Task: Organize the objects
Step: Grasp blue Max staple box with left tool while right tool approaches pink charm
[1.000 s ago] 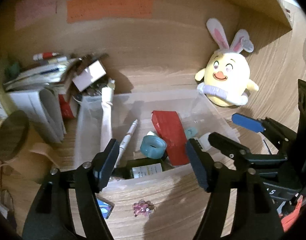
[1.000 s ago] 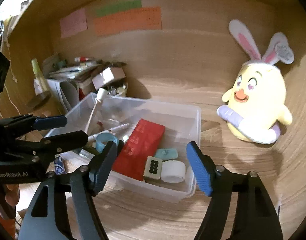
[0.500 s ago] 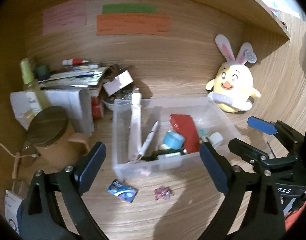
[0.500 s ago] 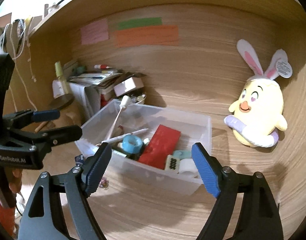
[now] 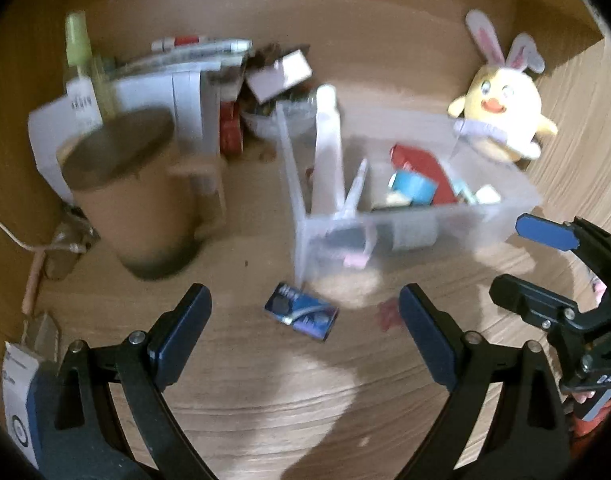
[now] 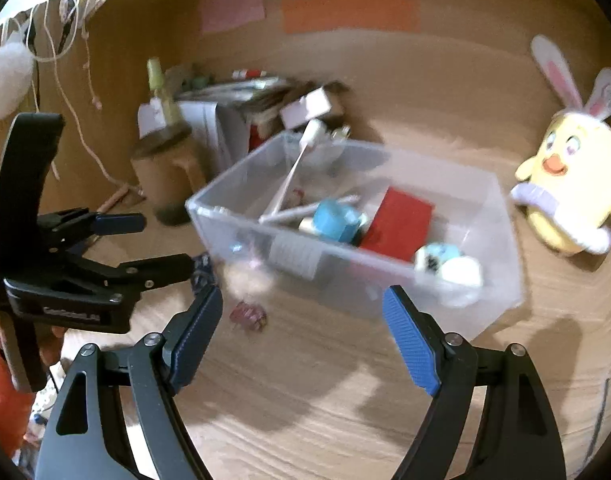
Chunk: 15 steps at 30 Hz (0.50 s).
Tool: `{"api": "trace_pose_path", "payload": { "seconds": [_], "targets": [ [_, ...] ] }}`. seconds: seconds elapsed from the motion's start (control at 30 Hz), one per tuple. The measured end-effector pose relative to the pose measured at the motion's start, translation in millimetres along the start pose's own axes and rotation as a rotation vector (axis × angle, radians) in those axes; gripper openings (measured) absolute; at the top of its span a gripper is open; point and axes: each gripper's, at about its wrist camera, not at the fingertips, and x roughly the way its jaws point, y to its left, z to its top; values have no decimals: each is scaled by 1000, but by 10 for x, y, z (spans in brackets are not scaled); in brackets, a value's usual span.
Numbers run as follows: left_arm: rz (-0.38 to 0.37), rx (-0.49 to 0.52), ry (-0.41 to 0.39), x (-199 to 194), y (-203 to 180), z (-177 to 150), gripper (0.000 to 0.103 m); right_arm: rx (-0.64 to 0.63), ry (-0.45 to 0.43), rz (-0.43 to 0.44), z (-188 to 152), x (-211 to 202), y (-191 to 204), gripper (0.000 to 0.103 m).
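My left gripper (image 5: 303, 292) stands open just above the wooden desk, with a blue blister packet (image 5: 301, 316) lying flat between and slightly beyond its fingertips, untouched. A small pink trinket (image 5: 387, 314) lies to the packet's right. Behind both is a clear plastic bin (image 5: 405, 232) holding a red box (image 6: 397, 224), a blue tape roll (image 6: 337, 220), a white tube, a pen and small pieces. My right gripper (image 6: 303, 300) is open and empty in front of the bin (image 6: 385, 280), with the pink trinket (image 6: 249, 316) near its left finger. The picture is blurred.
A brown lidded mug (image 5: 133, 200) stands left of the bin. Behind it are stacked papers and boxes (image 5: 185, 92) and a spray bottle (image 5: 79, 52). A yellow plush chick (image 6: 569, 192) sits right of the bin. Coloured notes (image 6: 349, 12) hang on the back wall.
Both grippers have drawn back from the bin and sunk toward the desk, and their jaws stand wider. The blue packet and the pink trinket now lie near the left fingertips.
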Motion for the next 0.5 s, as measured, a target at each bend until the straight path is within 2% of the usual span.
{"api": "trace_pose_path", "payload": {
  "seconds": [0.27, 0.37, 0.4, 0.47, 0.5],
  "targets": [
    [4, 34, 70, 265, 72, -119, 96, -13, 106, 35, -137, 403, 129, 79],
    [6, 64, 72, 316, 69, -121, 94, -27, 144, 63, -153, 537, 171, 69],
    [6, 74, 72, 331, 67, -124, 92, -34, 159, 80, -156, 577, 189, 63],
    [-13, 83, 90, 369, 73, -131, 75, -52, 176, 88, -162, 630, 226, 55],
    [-33, 86, 104, 397, 71, -137, 72, -63, 180, 86, -163, 655, 248, 50]
  ]
}}
